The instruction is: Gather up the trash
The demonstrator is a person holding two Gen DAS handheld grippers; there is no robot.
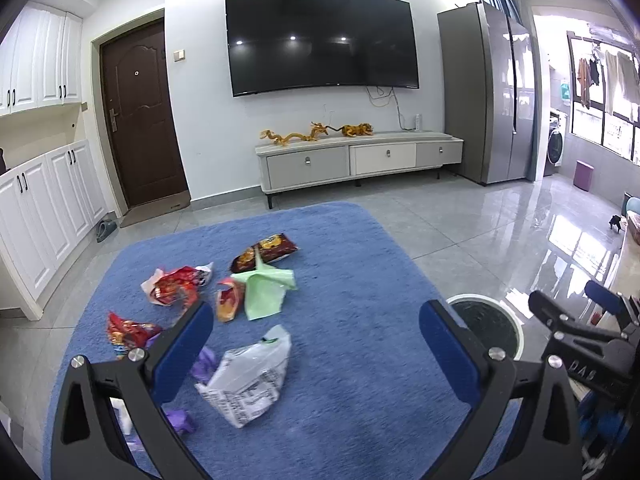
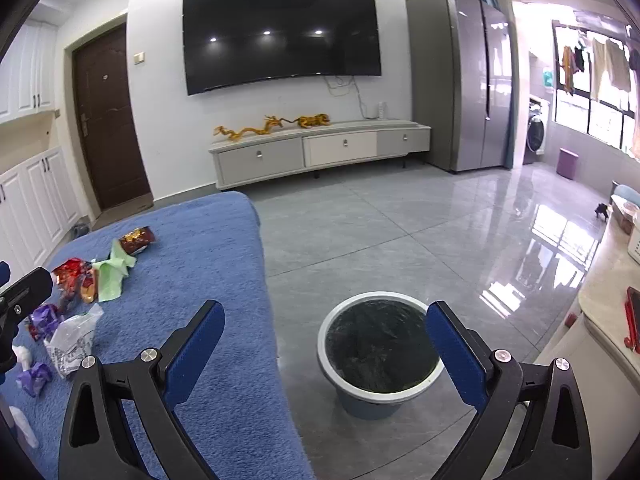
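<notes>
Several pieces of trash lie on a blue cloth-covered table (image 1: pixel 360 280): a white printed plastic bag (image 1: pixel 248 376), a green wrapper (image 1: pixel 266 290), a dark red snack bag (image 1: pixel 272 250), red wrappers (image 1: pixel 176 286), an orange wrapper (image 1: pixel 228 300) and purple scraps (image 1: pixel 180 420). My left gripper (image 1: pixel 316 316) hangs open above the table, just over the white bag, holding nothing. My right gripper (image 2: pixel 326 312) is open and empty above a round bin (image 2: pixel 325 360) lined with a black bag, which stands on the floor right of the table. In the right wrist view the white bag (image 2: pixel 74 340) sits at the left.
Grey tiled floor (image 2: pixel 400 232) stretches beyond the table to a low TV stand (image 2: pixel 320 152) under a wall TV. A grey fridge (image 2: pixel 460 92) stands at the right, a brown door (image 1: pixel 140 120) and white cabinets (image 1: pixel 44 208) at the left. A pale counter (image 2: pixel 600 304) with a red phone is at the far right.
</notes>
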